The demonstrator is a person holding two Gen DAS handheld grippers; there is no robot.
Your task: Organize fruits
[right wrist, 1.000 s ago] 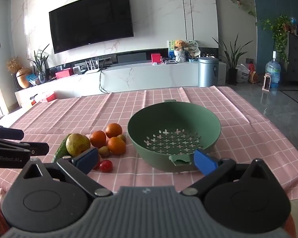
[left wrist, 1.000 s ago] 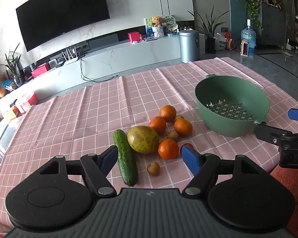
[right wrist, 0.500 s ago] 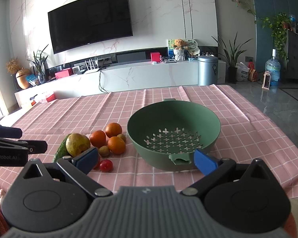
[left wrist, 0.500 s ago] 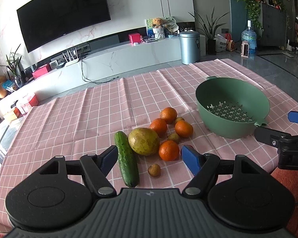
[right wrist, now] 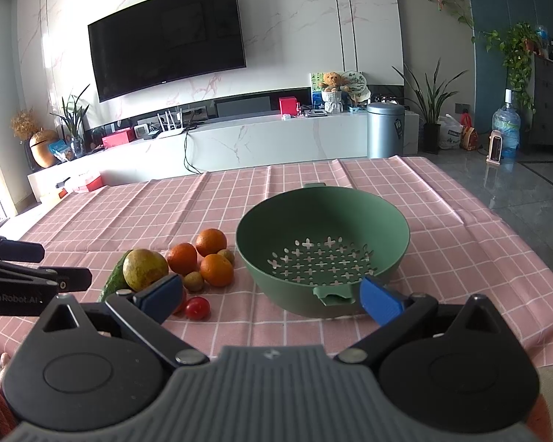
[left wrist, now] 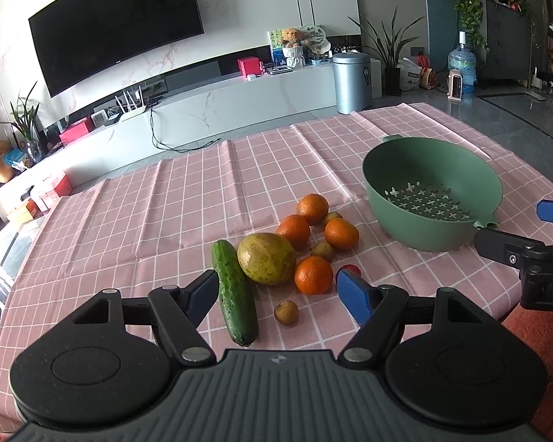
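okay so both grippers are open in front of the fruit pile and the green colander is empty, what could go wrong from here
The oranges, like the nearest orange, are round and packed against the big yellow-green fruit; nudging one with the left gripper could send others rolling across the tablecloth.

The cherry tomato sits beside the right gripper finger and would probably squash under a firm squeeze.

The green colander looks light, so bumping its rim might slide it.
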